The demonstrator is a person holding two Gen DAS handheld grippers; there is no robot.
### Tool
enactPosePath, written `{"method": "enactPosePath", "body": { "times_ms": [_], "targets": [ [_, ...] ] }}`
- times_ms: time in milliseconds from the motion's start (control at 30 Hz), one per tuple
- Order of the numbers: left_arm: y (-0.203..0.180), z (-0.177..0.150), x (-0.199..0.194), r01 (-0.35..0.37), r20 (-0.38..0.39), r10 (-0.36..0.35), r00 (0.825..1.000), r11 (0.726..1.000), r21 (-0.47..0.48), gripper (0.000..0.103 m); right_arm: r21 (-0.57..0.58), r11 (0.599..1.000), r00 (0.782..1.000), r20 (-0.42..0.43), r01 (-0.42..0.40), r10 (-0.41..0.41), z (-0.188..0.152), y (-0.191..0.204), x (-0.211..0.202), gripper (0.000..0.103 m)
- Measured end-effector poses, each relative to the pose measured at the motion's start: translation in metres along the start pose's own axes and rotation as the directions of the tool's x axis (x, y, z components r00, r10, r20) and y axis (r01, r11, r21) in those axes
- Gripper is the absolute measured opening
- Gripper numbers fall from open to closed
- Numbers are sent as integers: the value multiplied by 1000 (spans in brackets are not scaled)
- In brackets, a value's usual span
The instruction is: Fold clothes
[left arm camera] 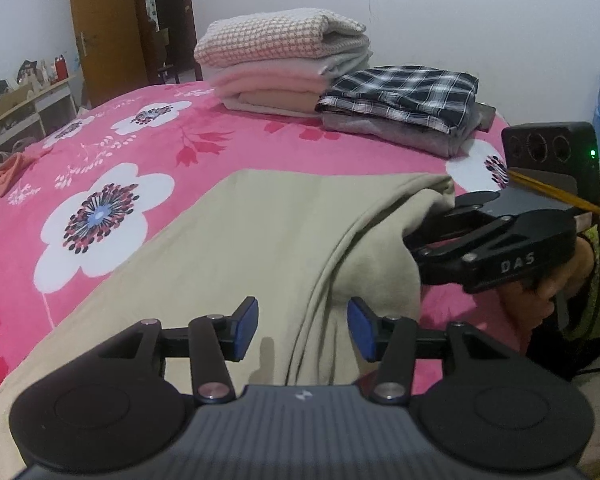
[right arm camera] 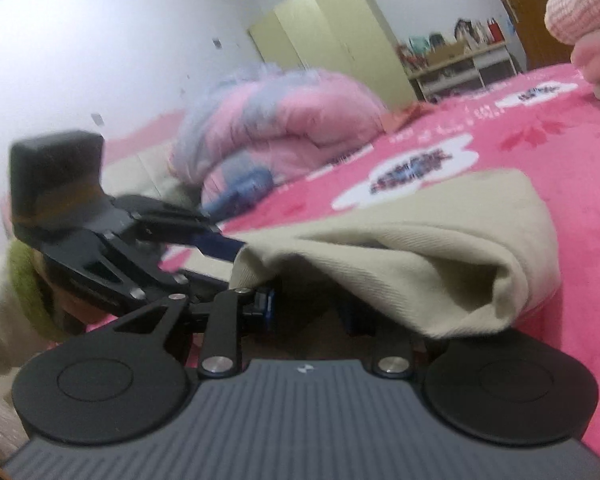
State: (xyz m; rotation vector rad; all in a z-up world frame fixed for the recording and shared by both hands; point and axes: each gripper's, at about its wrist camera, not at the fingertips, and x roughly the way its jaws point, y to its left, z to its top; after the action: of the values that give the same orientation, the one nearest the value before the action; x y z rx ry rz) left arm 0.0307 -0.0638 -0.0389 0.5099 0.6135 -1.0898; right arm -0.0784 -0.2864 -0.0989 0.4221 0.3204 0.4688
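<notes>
Our left gripper [left arm camera: 303,328] hangs low over the beige cloth [left arm camera: 236,248] with its blue pads [left arm camera: 246,326] spread apart, one on each side of a raised fold, gripping nothing. We see the right gripper [left arm camera: 416,236] come in from the right side, its tips buried under the lifted edge of the cloth; in the right wrist view the cloth [right arm camera: 420,256] drapes over the fingers, so we cannot tell whether they are pinched on it. The cloth lies on the pink flowered bedspread [left arm camera: 112,152], flat on the left and bunched into a hump on the right. Farther back on the bed sit two folded stacks side by side: a pink and cream stack [left arm camera: 280,60] and a plaid stack [left arm camera: 400,100]. A pink quilt [right arm camera: 276,128] is heaped at the bed's other end.
</notes>
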Motion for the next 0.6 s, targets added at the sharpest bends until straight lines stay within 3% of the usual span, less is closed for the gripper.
{"method": "enactPosePath", "body": {
  "times_ms": [233, 400, 600],
  "targets": [
    [-5, 3, 10, -12, -34, 14, 999, 997, 77, 53, 170, 981, 993, 84, -91, 77, -6, -22, -10, 28],
    [-14, 7, 19, -8, -78, 18, 997, 991, 130, 30, 260, 957, 983, 160, -132, 93, -8, -35, -21, 28],
    [-29, 8, 26, -72, -107, 93, 990, 980, 187, 14, 277, 953, 981, 175, -125, 78, -11, -37, -31, 28]
  ]
}}
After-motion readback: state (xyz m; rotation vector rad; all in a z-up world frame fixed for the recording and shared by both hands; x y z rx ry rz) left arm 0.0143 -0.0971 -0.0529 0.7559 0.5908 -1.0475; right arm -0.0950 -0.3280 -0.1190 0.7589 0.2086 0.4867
